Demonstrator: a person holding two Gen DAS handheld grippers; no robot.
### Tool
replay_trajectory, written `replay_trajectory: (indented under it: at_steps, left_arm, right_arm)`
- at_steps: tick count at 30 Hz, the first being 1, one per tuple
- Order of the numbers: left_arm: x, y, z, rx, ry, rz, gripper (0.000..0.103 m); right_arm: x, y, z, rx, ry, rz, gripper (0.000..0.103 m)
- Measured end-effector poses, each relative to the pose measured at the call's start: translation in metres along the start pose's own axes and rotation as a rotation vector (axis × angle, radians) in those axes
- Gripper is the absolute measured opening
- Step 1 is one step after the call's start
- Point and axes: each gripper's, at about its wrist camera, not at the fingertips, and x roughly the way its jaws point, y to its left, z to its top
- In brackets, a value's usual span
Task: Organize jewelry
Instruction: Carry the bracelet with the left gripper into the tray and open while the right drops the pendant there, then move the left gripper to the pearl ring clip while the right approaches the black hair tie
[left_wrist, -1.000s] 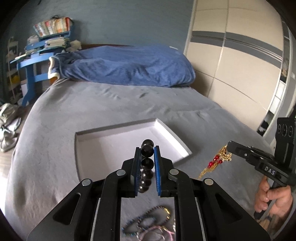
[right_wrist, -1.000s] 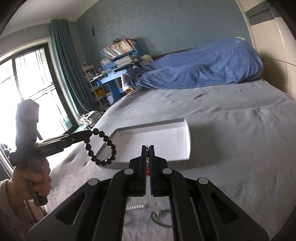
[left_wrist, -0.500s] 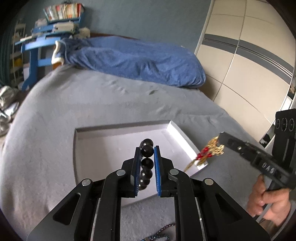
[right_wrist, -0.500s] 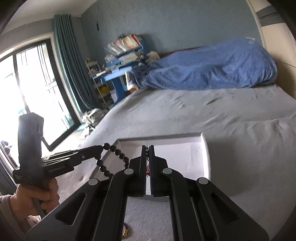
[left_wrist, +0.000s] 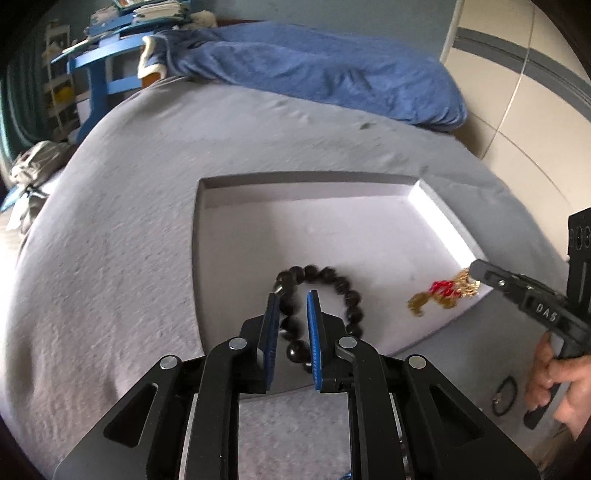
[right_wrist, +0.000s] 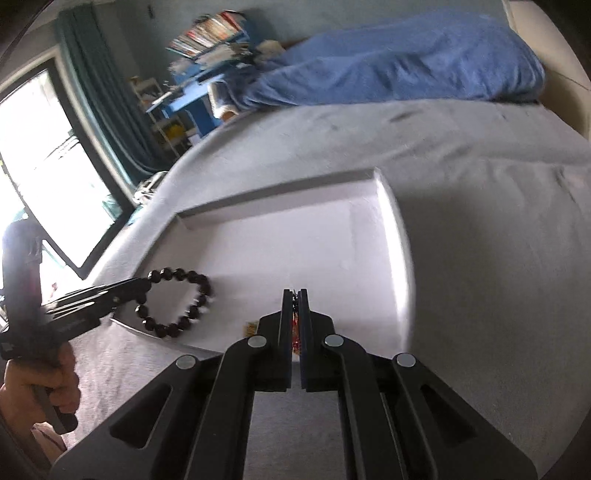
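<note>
Black bead bracelet (left_wrist: 317, 295) and red-gold piece (left_wrist: 443, 293), each clamped by left gripper (left_wrist: 293, 295) and right gripper (right_wrist: 294, 291), are now lowered into the white tray (left_wrist: 332, 184), release likely next.

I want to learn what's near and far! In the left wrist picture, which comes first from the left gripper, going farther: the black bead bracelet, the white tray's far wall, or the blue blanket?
1. Black bead bracelet, between the left gripper pads.
2. White tray's far wall, mid-bed.
3. Blue blanket, far end of bed.
</note>
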Motion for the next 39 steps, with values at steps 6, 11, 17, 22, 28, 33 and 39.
replay_trajectory:
  at_steps: [6,11,17,22,28,33,39]
  left_arm:
    - [-0.011,0.001,-0.003,-0.006,-0.042,0.017,0.042]
    - [-0.029,-0.003,-0.008,0.016,-0.097,0.031,0.06]
    - [-0.052,-0.013,-0.022,0.046,-0.134,0.021,0.07]
    - [-0.071,-0.019,-0.043,0.036,-0.138,-0.026,0.07]
    - [-0.088,-0.035,-0.074,0.07,-0.134,-0.066,0.07]
    - [-0.096,-0.039,-0.095,0.082,-0.127,-0.072,0.07]
    - [-0.107,-0.07,-0.117,0.191,-0.139,-0.122,0.07]
  right_arm:
    - [-0.015,-0.012,-0.004,0.041,-0.046,-0.003,0.021]
    - [-0.041,-0.013,-0.009,0.031,-0.101,-0.016,0.032]
    - [-0.064,-0.007,-0.024,-0.003,-0.125,-0.057,0.04]
    - [-0.081,-0.002,-0.052,-0.017,-0.116,-0.077,0.043]
    - [-0.096,0.007,-0.074,-0.038,-0.118,-0.088,0.045]
    - [-0.1,0.007,-0.088,-0.024,-0.108,-0.092,0.046]
    - [-0.104,0.008,-0.104,-0.006,-0.097,-0.101,0.054]
